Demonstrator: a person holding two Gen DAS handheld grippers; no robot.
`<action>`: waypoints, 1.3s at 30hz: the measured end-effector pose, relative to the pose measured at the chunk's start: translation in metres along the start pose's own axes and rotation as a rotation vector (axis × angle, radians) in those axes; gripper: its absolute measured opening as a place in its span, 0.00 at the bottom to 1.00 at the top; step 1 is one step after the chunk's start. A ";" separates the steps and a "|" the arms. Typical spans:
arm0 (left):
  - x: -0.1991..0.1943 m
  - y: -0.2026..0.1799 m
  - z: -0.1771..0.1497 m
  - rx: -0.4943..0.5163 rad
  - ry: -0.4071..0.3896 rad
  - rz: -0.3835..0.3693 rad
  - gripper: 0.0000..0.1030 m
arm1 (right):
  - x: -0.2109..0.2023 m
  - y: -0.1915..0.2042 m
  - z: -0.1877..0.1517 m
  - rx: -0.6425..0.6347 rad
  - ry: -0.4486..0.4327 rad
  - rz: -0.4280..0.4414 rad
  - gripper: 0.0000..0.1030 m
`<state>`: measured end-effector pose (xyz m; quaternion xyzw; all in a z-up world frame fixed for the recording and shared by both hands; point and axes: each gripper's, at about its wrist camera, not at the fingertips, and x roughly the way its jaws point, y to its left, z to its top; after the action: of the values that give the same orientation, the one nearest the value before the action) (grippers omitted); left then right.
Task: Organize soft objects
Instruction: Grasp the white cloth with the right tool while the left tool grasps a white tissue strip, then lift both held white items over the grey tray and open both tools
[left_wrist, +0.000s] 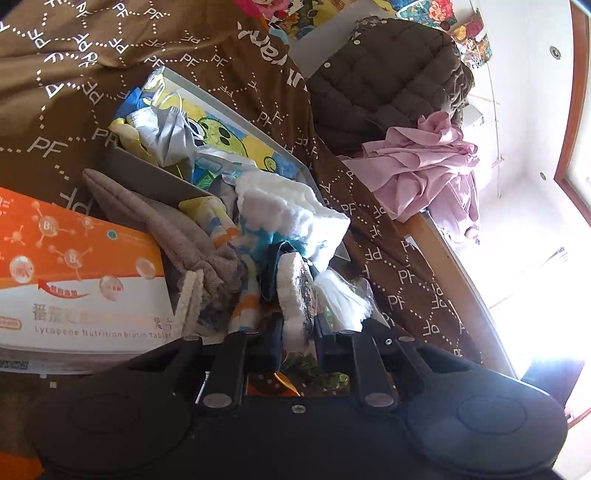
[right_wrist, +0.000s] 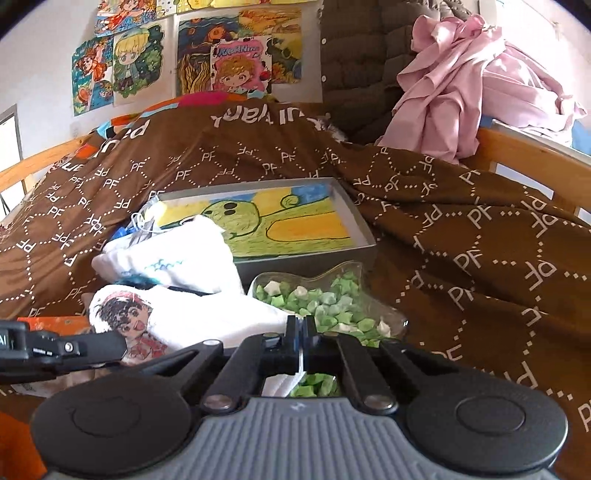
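**Both tongs pinching white cartoon cloth on bed**

Left gripper: jaws narrow, clamped on thick edge of white fluffy cloth printed with a cartoon face. Right gripper: jaws fully together, thin white edge of the same cloth nipped between the tips. The cloth spans between the two tongs, cartoon boy print up, lying on the brown bedspread. Second white towel just beyond it, leaning on the grey tray. Clear dish of green paper stars right in front of right tongs. Grey towel left of left tongs. Writing: bedspread "PF" repeated; orange box reads "Lycopene Nutrition".
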<state>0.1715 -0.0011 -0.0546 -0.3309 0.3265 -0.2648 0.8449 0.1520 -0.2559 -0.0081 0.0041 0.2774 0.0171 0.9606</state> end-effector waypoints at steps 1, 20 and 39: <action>0.000 0.000 0.000 0.006 0.000 0.000 0.17 | 0.000 0.000 0.000 0.002 -0.005 0.003 0.02; -0.002 -0.005 0.000 0.071 -0.018 0.025 0.13 | -0.006 0.030 -0.006 -0.229 0.016 0.126 0.62; -0.007 -0.035 -0.006 0.235 -0.017 0.081 0.12 | 0.000 0.088 -0.044 -0.664 -0.030 -0.063 0.09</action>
<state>0.1547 -0.0212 -0.0300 -0.2182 0.2993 -0.2640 0.8906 0.1254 -0.1680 -0.0441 -0.3173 0.2427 0.0768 0.9135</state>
